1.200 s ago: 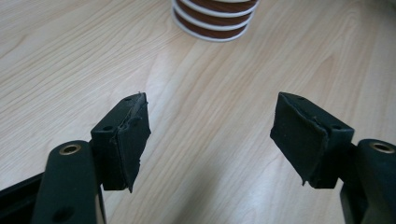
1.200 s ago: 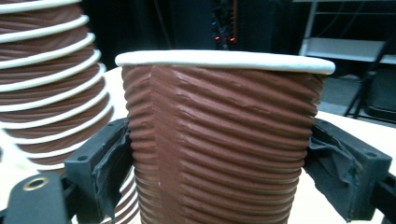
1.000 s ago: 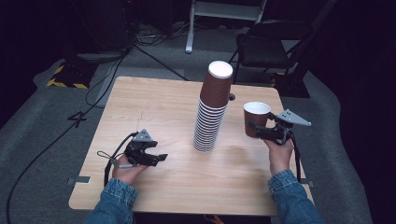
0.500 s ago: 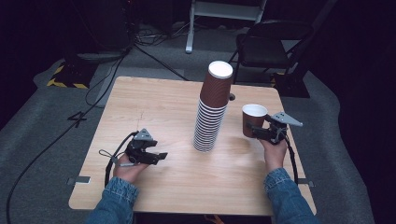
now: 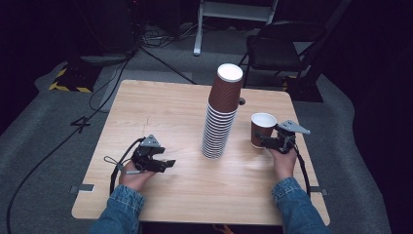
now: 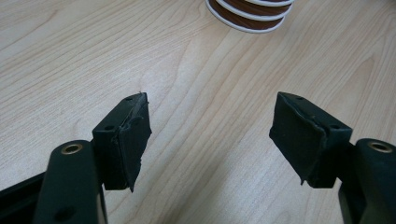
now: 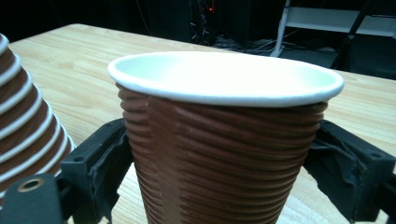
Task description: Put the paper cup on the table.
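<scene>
1. Right of the stack (image 5: 221, 117) on the table (image 5: 156, 107), the right gripper (image 5: 271, 142) has a single cup (image 5: 262, 129), upright, mouth up. The right gripper view shows the jaws clamped on the cup's ribbed wall (image 7: 224, 158), one on each side, low on the body.
2. Stack is a tall tower of upside-down cups in the middle of the table, leaning a bit. The held cup is near it but not touching.
3. Left gripper (image 5: 163, 165) sits low over the table's near left part, jaws spread wide with nothing between them; its own view has bare wood under it and the stack's bottom rims (image 6: 250, 14) farther off.
4. Step in hand, by the look of it: setting a cup taken from the stack down beside it. Can't tell if the base is on the wood yet.
5. Next move probably calls for lowering it flat, then easing the jaws apart without tipping it or bumping the stack.
</scene>
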Motion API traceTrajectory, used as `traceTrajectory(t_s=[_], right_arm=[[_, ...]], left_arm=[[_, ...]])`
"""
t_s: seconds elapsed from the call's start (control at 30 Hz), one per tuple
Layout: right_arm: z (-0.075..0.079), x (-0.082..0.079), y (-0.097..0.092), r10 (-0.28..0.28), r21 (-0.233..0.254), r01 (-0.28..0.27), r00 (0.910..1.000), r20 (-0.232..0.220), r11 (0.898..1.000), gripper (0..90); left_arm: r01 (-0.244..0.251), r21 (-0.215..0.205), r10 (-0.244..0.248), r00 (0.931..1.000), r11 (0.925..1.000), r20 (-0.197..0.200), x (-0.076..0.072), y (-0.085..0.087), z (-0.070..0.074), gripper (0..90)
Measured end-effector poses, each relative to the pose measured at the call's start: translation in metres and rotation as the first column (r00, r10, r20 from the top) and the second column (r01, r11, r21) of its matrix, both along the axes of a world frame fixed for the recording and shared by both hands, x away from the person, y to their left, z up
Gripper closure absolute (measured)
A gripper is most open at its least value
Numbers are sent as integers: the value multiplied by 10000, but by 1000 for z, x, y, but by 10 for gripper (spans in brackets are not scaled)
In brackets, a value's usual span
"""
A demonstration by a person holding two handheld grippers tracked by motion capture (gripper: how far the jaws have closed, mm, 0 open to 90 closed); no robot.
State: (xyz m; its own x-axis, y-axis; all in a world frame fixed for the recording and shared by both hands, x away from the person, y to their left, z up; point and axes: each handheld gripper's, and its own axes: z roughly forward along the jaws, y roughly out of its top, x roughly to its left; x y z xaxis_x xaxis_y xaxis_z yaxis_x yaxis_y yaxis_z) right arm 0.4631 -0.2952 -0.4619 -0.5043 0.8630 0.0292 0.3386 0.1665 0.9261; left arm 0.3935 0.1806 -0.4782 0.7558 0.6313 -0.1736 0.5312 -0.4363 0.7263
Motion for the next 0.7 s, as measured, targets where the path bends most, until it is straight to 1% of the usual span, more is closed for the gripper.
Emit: traceTrajectory(t_s=[0.07, 0.2, 0.27, 0.33, 0.47, 0.63, 0.7], right_arm=[[-2, 0, 0, -6, -45, 5, 10000, -73, 10000, 122], [-4, -1, 0, 27, -127, -28, 10000, -70, 9999, 121], [-6, -2, -1, 72, -255, -76, 9999, -155, 9996, 118], [-6, -3, -1, 96, -173, -100, 9997, -209, 9998, 117], [-6, -5, -2, 125, -193, -131, 9995, -284, 9997, 117], [-6, -10, -3, 76, -426, -102, 9982, -597, 9990, 117], [-7, -12, -4, 75, -428, -105, 9975, -700, 9990, 118]], left_arm=[[-1, 2, 1, 10000, 10000, -30, 0, 0, 0, 285], [7, -13, -7, 10000, 10000, -3, 0, 0, 0, 285], [19, -33, -19, 10000, 10000, -70, 0, 0, 0, 285], [40, -19, -40, 10000, 10000, -39, 0, 0, 0, 285], [14, -37, -15, 10000, 10000, -56, 0, -1, 0, 285], [94, -17, -94, 9999, 10000, -71, 1, -2, 0, 285], [103, 0, -103, 9999, 9999, -57, 1, -3, -1, 285]])
